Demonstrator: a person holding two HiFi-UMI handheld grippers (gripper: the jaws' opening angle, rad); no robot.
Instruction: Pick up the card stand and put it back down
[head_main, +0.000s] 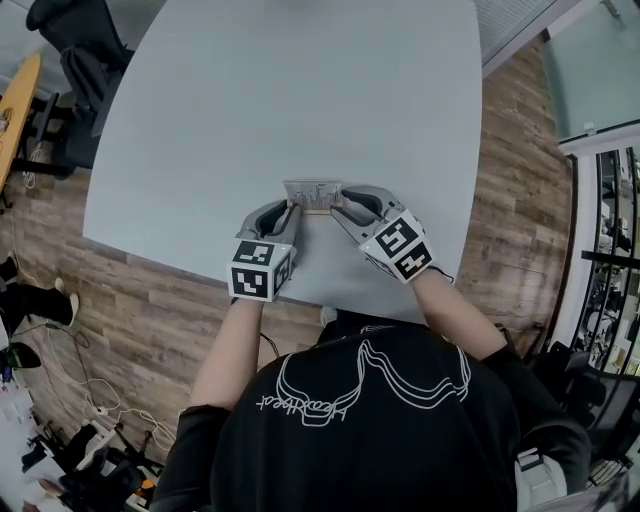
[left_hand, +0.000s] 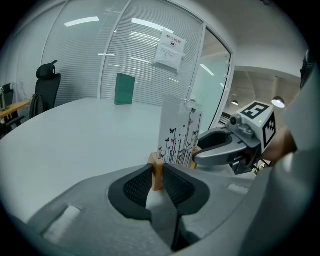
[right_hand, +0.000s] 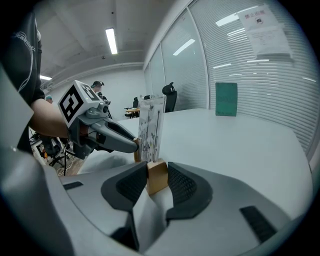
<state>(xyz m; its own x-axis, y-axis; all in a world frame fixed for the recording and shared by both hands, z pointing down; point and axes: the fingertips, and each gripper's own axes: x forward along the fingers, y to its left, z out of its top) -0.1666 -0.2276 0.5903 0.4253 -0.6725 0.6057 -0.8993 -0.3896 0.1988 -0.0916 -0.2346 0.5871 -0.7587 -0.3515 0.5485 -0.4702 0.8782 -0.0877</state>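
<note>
The card stand (head_main: 313, 192) is a clear upright card printed with butterflies (left_hand: 179, 135) set in a small wooden base (left_hand: 158, 172). It is near the front edge of the pale grey table (head_main: 300, 90). My left gripper (head_main: 293, 207) is shut on the left end of the base, its ribbed pads (left_hand: 137, 185) pressing the wood. From the other side, my right gripper (head_main: 338, 207) is shut on the right end of the base (right_hand: 157, 176). Each gripper shows in the other's view: the right gripper (left_hand: 220, 150) and the left gripper (right_hand: 112, 137). Whether the base touches the table I cannot tell.
The table's front edge (head_main: 300, 295) lies just behind both grippers. A black office chair (head_main: 80, 40) stands at the far left corner. A green panel (left_hand: 124, 89) sits at the glass wall beyond the table. Cables and a person's shoes (head_main: 30, 300) lie on the wood floor at left.
</note>
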